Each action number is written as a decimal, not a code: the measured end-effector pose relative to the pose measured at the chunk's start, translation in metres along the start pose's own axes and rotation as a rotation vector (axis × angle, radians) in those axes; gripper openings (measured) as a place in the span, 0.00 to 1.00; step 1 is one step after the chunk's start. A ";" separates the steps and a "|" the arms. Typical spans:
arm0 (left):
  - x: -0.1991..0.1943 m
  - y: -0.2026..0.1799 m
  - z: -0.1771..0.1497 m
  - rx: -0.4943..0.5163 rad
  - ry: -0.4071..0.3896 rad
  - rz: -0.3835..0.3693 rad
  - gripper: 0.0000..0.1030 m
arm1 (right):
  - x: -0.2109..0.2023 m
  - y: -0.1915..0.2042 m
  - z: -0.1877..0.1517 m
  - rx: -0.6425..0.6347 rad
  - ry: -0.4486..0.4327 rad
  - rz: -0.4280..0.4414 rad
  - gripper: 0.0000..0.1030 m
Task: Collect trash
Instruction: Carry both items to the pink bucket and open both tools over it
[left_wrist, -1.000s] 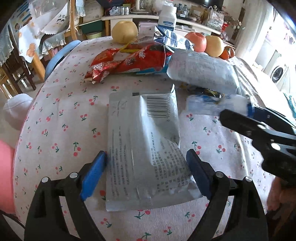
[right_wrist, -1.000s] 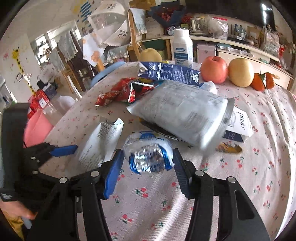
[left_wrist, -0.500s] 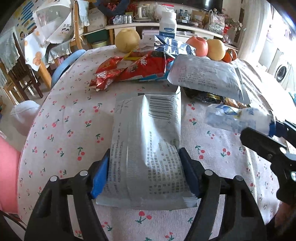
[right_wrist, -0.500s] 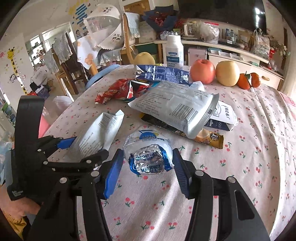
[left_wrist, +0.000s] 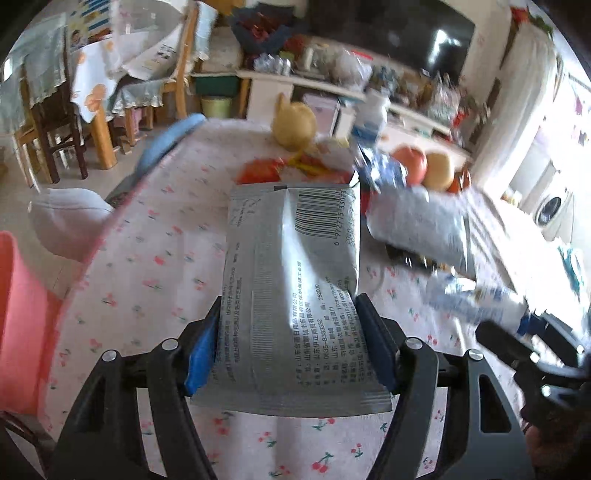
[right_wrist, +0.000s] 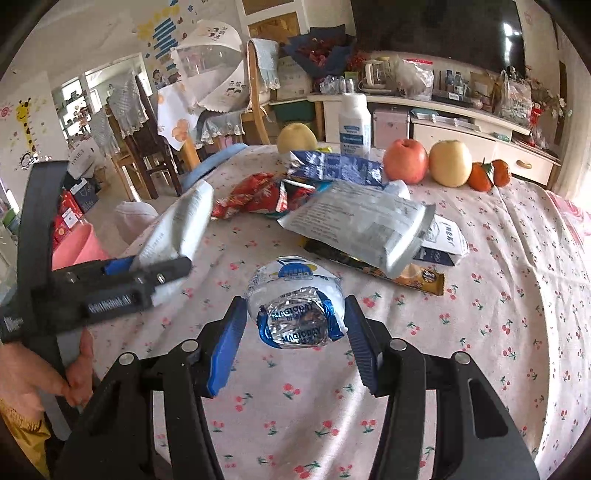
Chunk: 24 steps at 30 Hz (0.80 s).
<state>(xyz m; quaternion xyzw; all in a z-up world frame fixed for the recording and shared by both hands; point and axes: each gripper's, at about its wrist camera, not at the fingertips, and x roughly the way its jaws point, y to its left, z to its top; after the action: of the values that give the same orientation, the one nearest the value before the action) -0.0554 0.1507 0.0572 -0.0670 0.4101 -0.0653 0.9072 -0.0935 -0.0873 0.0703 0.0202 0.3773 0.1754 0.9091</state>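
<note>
A cherry-print cloth surface (right_wrist: 517, 295) carries red crinkled wrappers (right_wrist: 255, 195), a blue foil packet (right_wrist: 332, 168), a grey printed pouch (right_wrist: 362, 221), a red apple (right_wrist: 405, 160), a yellow pear (right_wrist: 450, 163) and a white plastic bottle (right_wrist: 354, 123)

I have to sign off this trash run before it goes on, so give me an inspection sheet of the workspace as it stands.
Surface: table under a cherry-print cloth.
Job's things: grey packet, foil-ended pouch, each between a gripper's pads; red wrapper, blue wrapper, large grey bag, brown bar wrapper lying loose.
Clutter: apple, pears, oranges, white bottle.
Grippers: left hand-held gripper and right hand-held gripper each grip their item.
Cables: nothing seen.
Surroundings: chairs, shelf, pink bin.
</note>
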 end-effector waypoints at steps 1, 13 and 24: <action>-0.007 0.007 0.003 -0.015 -0.020 0.001 0.68 | -0.001 0.005 0.003 -0.006 -0.007 0.004 0.54; -0.068 0.107 0.019 -0.208 -0.183 0.121 0.68 | 0.001 0.093 0.043 -0.087 -0.053 0.161 0.54; -0.110 0.240 0.007 -0.461 -0.239 0.345 0.68 | 0.027 0.237 0.084 -0.257 -0.047 0.409 0.54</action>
<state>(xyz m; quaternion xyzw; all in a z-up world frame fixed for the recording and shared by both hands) -0.1066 0.4058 0.1008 -0.2076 0.3099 0.1928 0.9076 -0.0900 0.1524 0.1521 -0.0155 0.3185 0.4020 0.8583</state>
